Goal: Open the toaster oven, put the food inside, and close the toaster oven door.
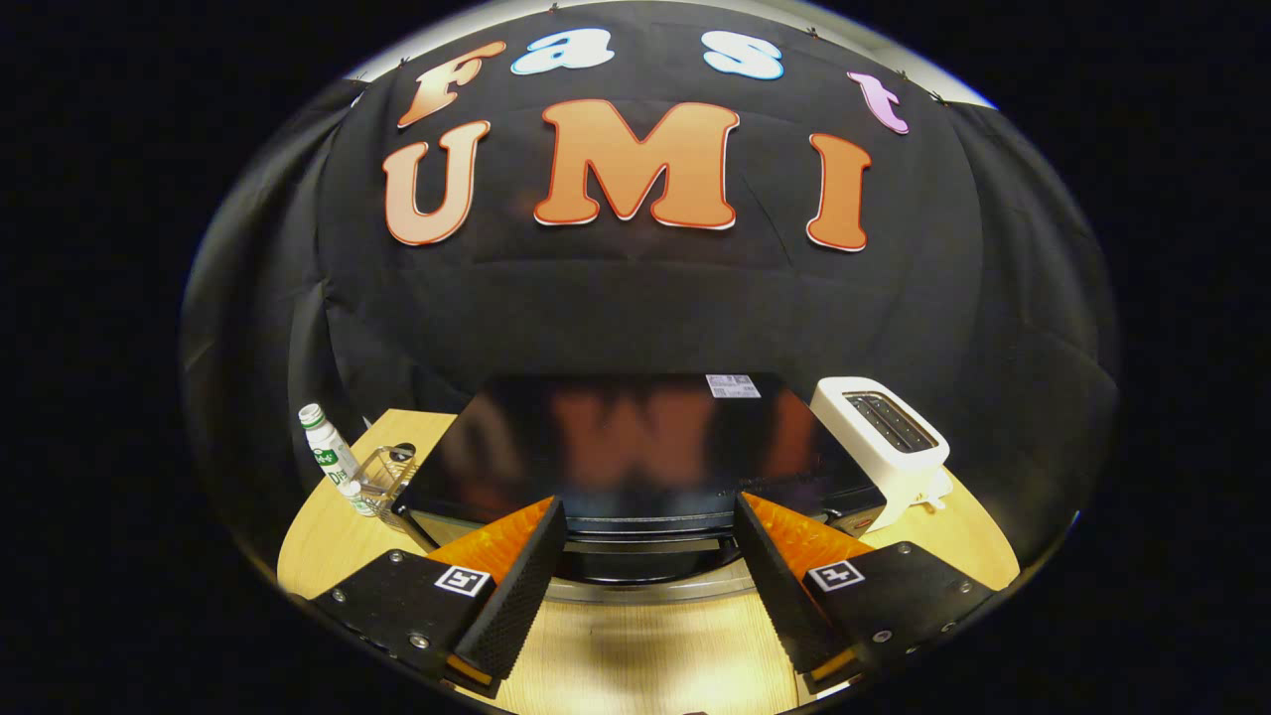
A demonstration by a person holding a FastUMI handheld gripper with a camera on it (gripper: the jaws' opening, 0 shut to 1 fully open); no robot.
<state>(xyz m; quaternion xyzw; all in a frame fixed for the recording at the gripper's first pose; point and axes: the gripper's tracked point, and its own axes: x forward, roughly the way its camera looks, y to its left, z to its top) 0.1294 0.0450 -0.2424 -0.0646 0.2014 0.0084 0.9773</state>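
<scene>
Two gripper fingers [541, 586] reach forward over a pale wooden table [645, 655], spread wide apart with nothing held between them; the gripper [650, 516] hangs open just in front of a black toaster oven [626, 447]. The oven sits squarely ahead of the fingertips, its glossy flat top turned toward the camera and throwing back a blurred orange reflection from the booth wall behind it. A small white label [733, 385] is stuck near the top's far edge. Between the two fingers, the upper part of the oven's front shows as a dark band with a pale metal strip [645, 593] curving below it (whether the door is ajar or fully closed cannot be told from this angle).

Just beside the oven, off the right finger, stands a white two-slot toaster [882, 437], its slots facing up. On the opposite side, beyond the left finger, a small plastic bottle with a green-and-white label [331, 452] stands upright next to a clear container [382, 477], both close to the oven's corner. Black cloth closes off the booth behind the table. No food can be made out on the table.
</scene>
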